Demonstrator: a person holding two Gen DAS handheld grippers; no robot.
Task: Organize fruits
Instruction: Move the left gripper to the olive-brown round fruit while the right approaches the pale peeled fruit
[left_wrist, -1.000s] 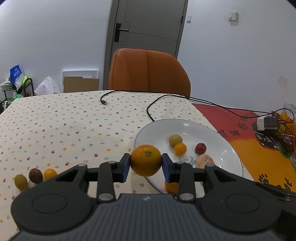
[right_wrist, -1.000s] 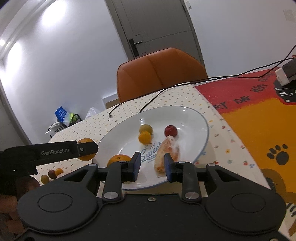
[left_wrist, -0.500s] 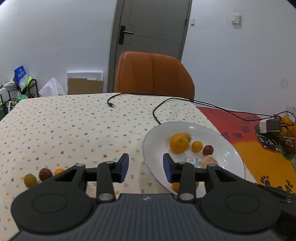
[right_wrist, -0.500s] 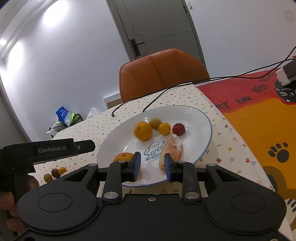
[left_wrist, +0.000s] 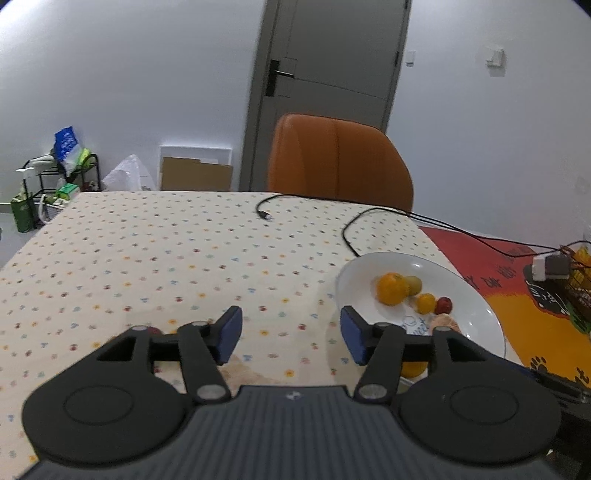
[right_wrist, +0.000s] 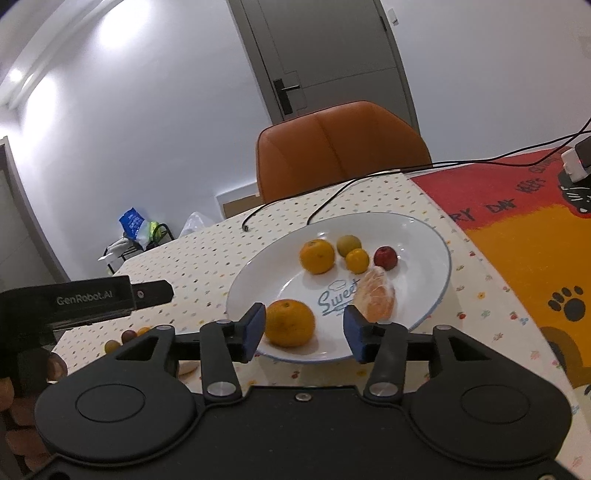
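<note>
Our left gripper (left_wrist: 291, 339) jaws now gape empty, pulled back; the orange (right_wrist: 317, 256) they pinched sits on the plate (right_wrist: 424, 236) ahead of the spread right gripper (right_wrist: 304, 330) jaws. Small fruits (right_wrist: 127, 338) left of them remain on the counter.

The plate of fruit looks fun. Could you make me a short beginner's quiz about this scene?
1. True or false: the left gripper is holding an orange.
2. How many whole oranges lie on the white plate? A) one B) two C) four
3. Fill in: the small red fruit sits just beyond the ____ orange segments.

Key
1. False; its jaws stand open and empty over the tablecloth.
2. B; the far orange and the near orange. The little orange fruit and the greenish fruit are smaller.
3. peeled
</note>
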